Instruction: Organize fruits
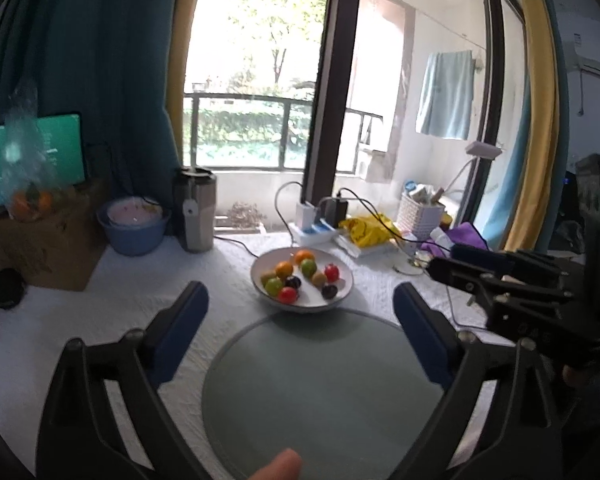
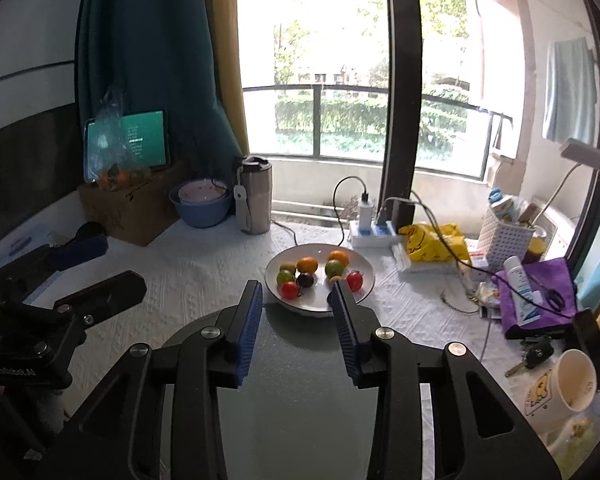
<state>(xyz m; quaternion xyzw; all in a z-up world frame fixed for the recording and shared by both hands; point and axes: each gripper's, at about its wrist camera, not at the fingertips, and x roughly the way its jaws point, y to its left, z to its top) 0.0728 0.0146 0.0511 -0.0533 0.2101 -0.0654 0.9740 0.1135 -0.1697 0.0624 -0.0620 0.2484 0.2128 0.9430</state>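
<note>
Closest to us in the left wrist view, the left gripper [image 1: 300, 300] has its blue-padded jaws spread wide, with nothing between them but the grey round mat [image 1: 320, 392] below. A fingertip [image 1: 278, 468] pokes in at the bottom edge, cut off by the frame. In the right wrist view our right gripper [image 2: 296, 292] shows a narrower gap, the pads partly apart and gripping nothing; its right fingertip overlaps the near rim of the white bowl [image 2: 360, 268] in the picture, though we cannot tell whether it touches.

We see the white tablecloth [image 1: 132, 300] covering the table, with the mat lying on it just in front of the bowl. The bowl holds the fruits [image 1: 300, 276]: orange, green, red, dark purple and brownish pieces in two rough rows. From the right wrist view, one piece is partly hidden behind the right finger.

Behind the bowl stand a steel tumbler [image 2: 256, 196], a blue basin [image 2: 202, 208] with a pink bowl inside, and a cardboard box [image 2: 136, 212] bearing a tablet [image 2: 140, 144] and a clear bag of oranges [image 2: 116, 172]. To the right lie a power strip [image 2: 372, 232] with chargers, a yellow bag [image 2: 436, 244], a white basket [image 2: 504, 232], a purple cloth [image 2: 540, 292], a car key [image 2: 534, 356] and a paper cup [image 2: 568, 384], cut off low at the right.
</note>
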